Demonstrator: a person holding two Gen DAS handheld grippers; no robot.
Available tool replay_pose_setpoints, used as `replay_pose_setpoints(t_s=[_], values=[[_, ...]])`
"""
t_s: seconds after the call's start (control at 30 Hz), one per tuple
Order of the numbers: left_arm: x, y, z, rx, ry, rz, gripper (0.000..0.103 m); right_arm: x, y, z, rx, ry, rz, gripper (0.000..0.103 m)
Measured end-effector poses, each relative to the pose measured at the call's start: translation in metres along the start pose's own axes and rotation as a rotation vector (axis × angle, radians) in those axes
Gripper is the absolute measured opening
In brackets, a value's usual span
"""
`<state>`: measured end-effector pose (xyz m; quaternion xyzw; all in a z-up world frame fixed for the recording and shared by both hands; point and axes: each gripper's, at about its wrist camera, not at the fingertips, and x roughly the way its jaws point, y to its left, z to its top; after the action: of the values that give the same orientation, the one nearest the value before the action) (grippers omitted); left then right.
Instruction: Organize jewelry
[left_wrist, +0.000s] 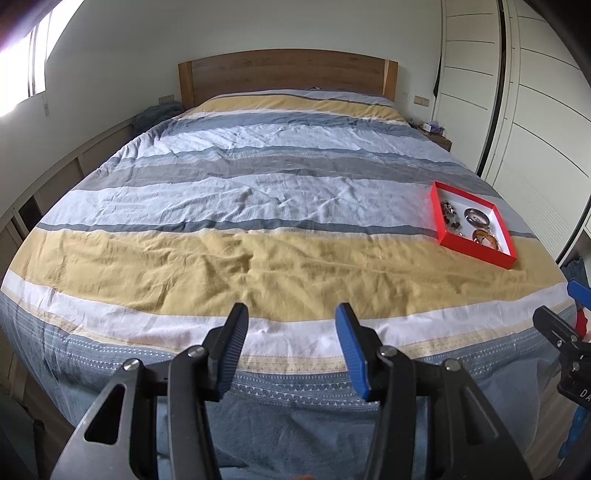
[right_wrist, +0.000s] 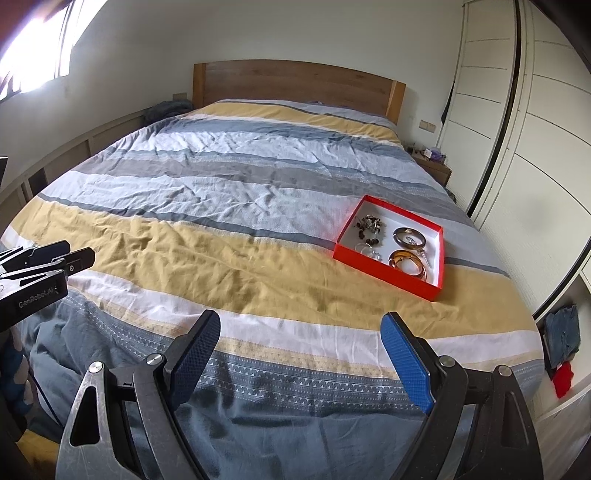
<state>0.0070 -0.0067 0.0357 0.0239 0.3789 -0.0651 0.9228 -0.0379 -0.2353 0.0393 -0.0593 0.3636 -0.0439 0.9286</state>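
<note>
A shallow red box (right_wrist: 384, 273) with a white inside lies on the right side of the striped bedspread, also in the left wrist view as the red box (left_wrist: 476, 248). In it lie two amber bangles (right_wrist: 408, 260), a cluster of small dark earrings (right_wrist: 369, 225) and some thin silver pieces. My right gripper (right_wrist: 301, 332) hangs open over the foot of the bed, short of the box, with nothing between its blue pads. My left gripper (left_wrist: 291, 321) is open too, farther left, nothing in it. It shows at the left edge of the right wrist view as the left gripper (right_wrist: 79, 254).
The bed (left_wrist: 258, 206) fills both views, with a wooden headboard (right_wrist: 295, 85) at the far end. White wardrobe doors (right_wrist: 535, 122) run along the right. A small bedside table (right_wrist: 430, 162) with bits on it stands by the headboard. Low shelving lines the left wall.
</note>
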Motion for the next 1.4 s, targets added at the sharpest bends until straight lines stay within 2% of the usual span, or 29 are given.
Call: replay_pose_setpoints(t_s=[0.43, 0.83, 1.0, 1.4], values=[[0.011, -0.010, -0.002, 0.026, 0.025, -0.017, 0.047, 0.017, -0.004, -0.005, 0.015, 0.036, 0.007, 0.089], [0.015, -0.043, 0.002, 0.091, 0.026, -0.032, 0.048, 0.033, -0.020, -0.010, 0.062, 0.063, -0.001, 0.090], [0.018, -0.053, 0.005, 0.111, 0.022, -0.040, 0.051, 0.042, -0.029, -0.013, 0.083, 0.080, -0.005, 0.099], [0.027, -0.066, 0.010, 0.122, 0.033, -0.063, 0.051, 0.058, -0.047, -0.017, 0.125, 0.110, -0.019, 0.102]])
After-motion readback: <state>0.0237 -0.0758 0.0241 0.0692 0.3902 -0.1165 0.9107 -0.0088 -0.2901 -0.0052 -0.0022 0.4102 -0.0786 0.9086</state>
